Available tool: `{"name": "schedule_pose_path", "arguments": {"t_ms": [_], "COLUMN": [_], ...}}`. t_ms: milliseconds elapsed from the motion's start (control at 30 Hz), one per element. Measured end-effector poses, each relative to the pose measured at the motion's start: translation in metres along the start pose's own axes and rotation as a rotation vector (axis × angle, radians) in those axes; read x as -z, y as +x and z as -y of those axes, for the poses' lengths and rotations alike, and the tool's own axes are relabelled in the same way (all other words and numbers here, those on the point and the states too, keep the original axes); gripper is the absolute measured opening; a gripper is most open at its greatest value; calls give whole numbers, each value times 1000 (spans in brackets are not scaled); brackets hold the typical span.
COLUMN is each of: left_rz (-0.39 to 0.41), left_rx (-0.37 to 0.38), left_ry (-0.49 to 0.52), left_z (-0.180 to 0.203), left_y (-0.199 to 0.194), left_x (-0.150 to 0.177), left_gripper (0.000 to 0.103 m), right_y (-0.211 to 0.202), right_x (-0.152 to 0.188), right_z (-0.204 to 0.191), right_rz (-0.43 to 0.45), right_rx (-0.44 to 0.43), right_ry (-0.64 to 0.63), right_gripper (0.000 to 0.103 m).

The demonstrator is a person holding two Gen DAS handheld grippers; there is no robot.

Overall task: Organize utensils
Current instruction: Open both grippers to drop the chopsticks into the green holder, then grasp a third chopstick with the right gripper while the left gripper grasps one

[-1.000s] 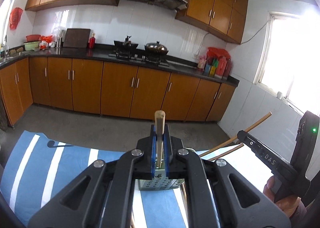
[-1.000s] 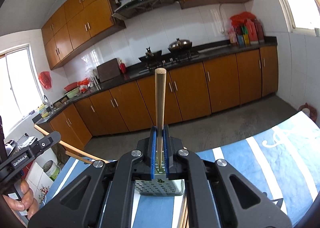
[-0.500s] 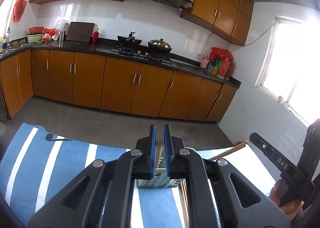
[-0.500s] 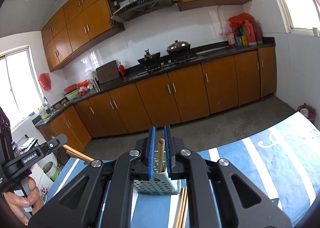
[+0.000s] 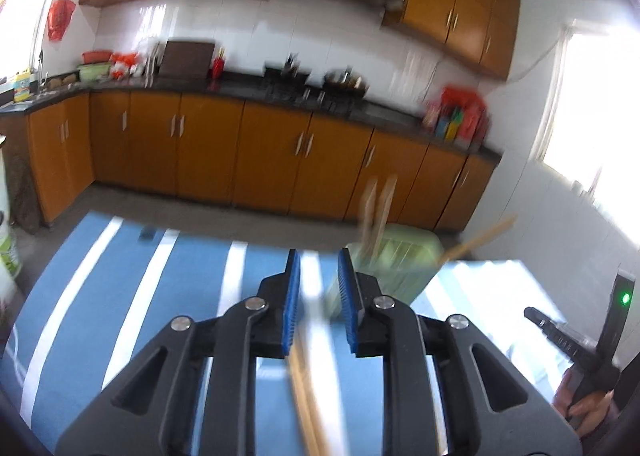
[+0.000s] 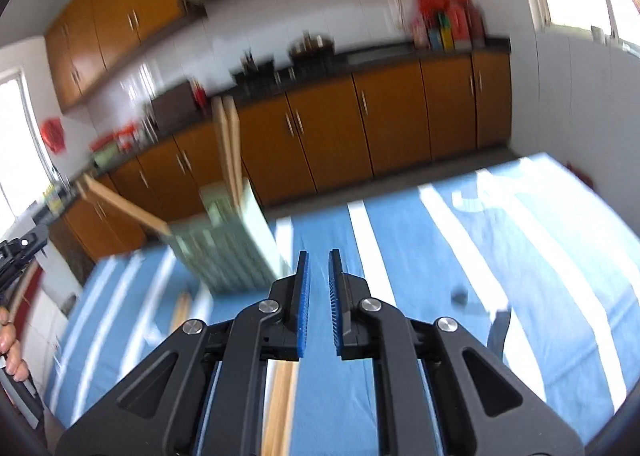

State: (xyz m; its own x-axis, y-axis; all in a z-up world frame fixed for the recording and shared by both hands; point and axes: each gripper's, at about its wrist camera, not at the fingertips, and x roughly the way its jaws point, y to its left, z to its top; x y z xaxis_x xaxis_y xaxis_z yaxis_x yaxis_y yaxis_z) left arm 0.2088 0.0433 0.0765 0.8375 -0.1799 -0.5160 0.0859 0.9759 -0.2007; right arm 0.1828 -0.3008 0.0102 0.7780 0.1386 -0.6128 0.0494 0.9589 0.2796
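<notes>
Chopsticks stand in the green holder, blurred.

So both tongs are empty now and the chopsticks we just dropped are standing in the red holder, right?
Not quite: the holder is pale green, not red, as the right wrist view shows. The rest holds: chopsticks stand in it, and nothing is gripped in the left tongs or the right tongs.
</notes>
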Motion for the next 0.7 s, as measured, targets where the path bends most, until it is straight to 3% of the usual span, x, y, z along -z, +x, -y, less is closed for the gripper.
{"name": "schedule_pose_path", "arguments": {"t_ms": [67,267,700], "left_rz": [-83,-254,-334], "left_rx": [-60,-83,-48], "left_ry": [14,-37,-45], "left_z": [-10,-36,-34], "left_y": [18,48,56], "left_x": [28,89,120], "left_gripper": [21,21,21], "right_y": [15,53,77], "right_x": [20,63,85], "right_z": [-4,-29,-42], "right_rz": [-64,-227,-290], "right_rx": [-10,-61,-18], "right_ry": [-6,-44,-113], "right_gripper": [10,10,10]}}
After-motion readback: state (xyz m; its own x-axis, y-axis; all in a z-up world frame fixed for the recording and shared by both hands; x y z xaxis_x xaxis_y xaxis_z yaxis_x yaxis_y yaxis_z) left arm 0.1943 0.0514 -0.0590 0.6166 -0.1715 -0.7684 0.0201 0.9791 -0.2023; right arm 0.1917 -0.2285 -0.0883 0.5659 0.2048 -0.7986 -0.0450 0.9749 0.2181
